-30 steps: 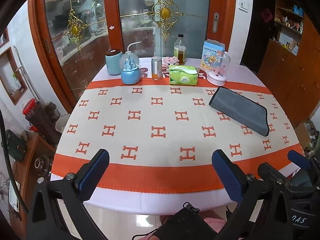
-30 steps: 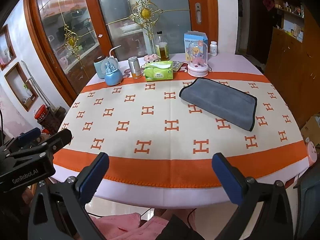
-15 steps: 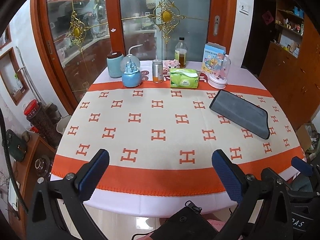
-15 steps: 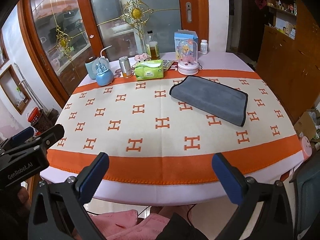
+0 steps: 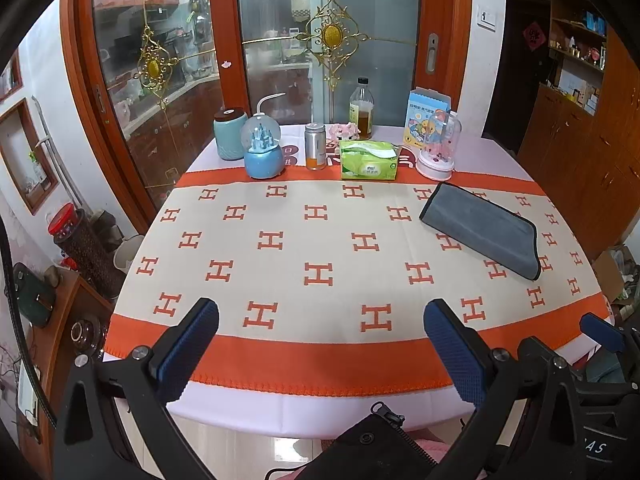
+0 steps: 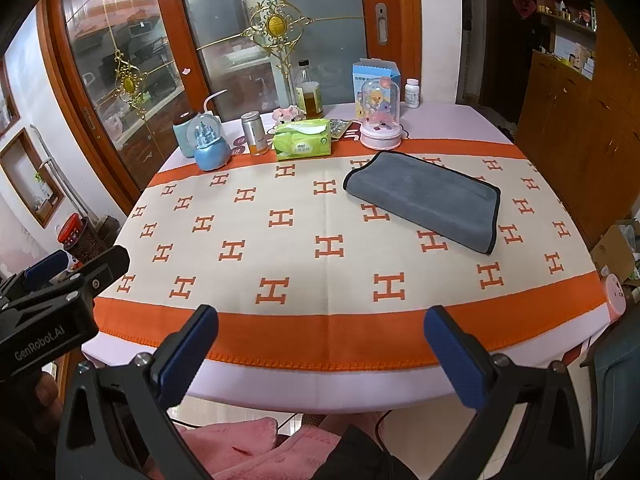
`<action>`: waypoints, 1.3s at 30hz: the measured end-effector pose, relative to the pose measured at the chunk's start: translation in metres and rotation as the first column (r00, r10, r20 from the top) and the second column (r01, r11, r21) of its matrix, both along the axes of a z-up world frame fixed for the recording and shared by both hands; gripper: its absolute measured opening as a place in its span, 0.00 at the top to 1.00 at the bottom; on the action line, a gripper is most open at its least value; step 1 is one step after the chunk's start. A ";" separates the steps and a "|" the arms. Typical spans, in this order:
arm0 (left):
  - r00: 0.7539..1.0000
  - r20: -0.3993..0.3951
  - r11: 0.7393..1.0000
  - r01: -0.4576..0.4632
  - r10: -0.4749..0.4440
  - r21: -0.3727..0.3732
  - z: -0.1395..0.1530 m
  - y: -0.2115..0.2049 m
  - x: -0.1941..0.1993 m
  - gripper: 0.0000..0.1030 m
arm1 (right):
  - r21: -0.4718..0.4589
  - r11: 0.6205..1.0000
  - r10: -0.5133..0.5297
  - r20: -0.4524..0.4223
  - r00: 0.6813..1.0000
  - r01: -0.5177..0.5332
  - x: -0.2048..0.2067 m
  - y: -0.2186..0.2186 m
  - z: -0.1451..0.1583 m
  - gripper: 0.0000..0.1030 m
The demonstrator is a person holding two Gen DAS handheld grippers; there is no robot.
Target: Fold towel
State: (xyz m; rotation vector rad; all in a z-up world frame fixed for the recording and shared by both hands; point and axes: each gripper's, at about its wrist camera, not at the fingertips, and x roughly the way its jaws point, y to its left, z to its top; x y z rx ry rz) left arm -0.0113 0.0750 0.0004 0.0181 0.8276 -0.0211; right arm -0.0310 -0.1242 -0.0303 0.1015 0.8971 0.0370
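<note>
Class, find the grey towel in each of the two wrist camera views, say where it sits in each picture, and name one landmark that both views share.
Left wrist view: the grey towel lies folded at the right of the picture, on the patterned tablecloth.
Right wrist view: the grey towel lies right of centre, in the upper half.
Shared landmark: the green tissue pack, left of the towel and farther back in both.

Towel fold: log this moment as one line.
towel: folded, flat on table | left gripper: open, empty | right gripper: open, empty | contact: none
</note>
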 end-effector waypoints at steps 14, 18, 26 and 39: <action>1.000 -0.009 1.000 0.003 -0.003 -0.001 -0.002 0.004 0.003 0.01 | 0.000 1.000 0.008 -0.015 1.000 -0.008 0.006 0.005 -0.005 0.00; 1.000 -0.009 1.000 0.004 -0.004 -0.002 -0.003 0.004 0.004 0.01 | 0.000 1.000 0.009 -0.016 1.000 -0.009 0.006 0.005 -0.005 0.00; 1.000 -0.012 1.000 0.002 -0.002 -0.002 -0.004 0.005 0.004 0.01 | -0.001 1.000 0.010 -0.019 1.000 -0.010 0.007 0.006 -0.006 0.00; 1.000 -0.019 1.000 -0.007 0.007 0.000 -0.008 0.010 0.005 0.01 | 0.001 1.000 0.026 -0.025 0.999 -0.026 0.010 0.010 -0.010 0.00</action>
